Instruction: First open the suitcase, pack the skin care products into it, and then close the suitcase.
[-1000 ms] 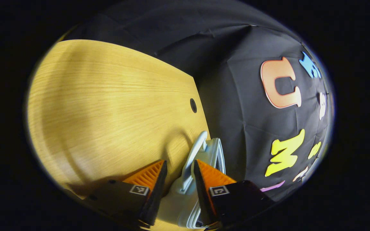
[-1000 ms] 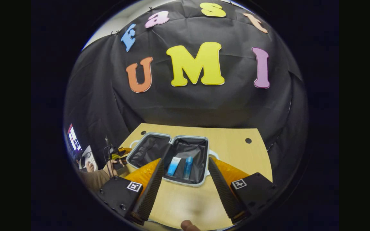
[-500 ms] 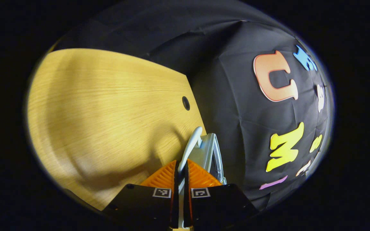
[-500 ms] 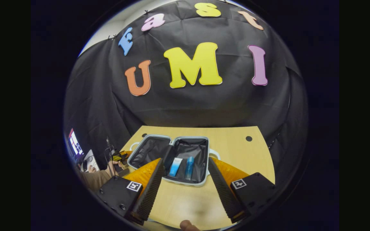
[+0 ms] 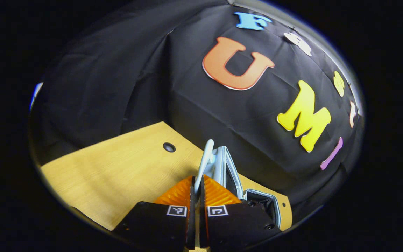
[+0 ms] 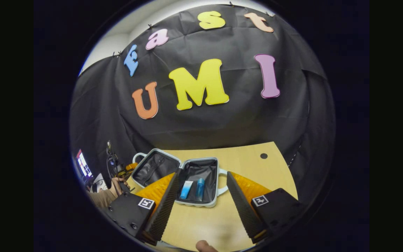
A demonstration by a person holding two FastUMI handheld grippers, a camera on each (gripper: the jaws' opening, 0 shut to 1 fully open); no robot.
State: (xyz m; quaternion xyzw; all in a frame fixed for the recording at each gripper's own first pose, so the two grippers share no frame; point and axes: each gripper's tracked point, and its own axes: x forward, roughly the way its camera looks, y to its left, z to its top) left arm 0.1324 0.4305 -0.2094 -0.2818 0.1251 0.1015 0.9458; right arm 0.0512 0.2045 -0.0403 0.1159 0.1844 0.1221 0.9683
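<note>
- The counter (image 6: 250,164) is pale wood, with a small round hole (image 6: 263,155) near its far edge, to the right of the suitcase (image 6: 201,175).
- The booth's black cloth wall hangs directly behind the counter.
- Left of the suitcase, at the counter's edge in the right claw view, sit a lit screen (image 6: 83,168), some cables, and a person's hand (image 6: 114,182) with a sleeve.
- A fingertip (image 6: 203,246) shows at the bottom edge of that view, below the right claw (image 6: 201,196).
- The suitcase lies open on the counter; its right half rests flat, and its left half (image 6: 152,168) is tilted up off the surface.
- 2 skin care products lie side by side in the flat half: a pale blue tube (image 6: 186,189) and, just right of it, a darker blue bottle (image 6: 199,189).
- The right claw hangs spread wide above the counter's near side, holding nothing; the suitcase sits beyond it, between its 2 fingers in the view, apart from both.
- In the left claw view, the left claw (image 5: 197,182) is pinched tight on the thin pale handle (image 5: 205,157) of the raised half, both fingers pressing it.
- The raised shell (image 5: 224,168) stands just right of that handle, with the flat half's rim (image 5: 264,201) below it.
</note>
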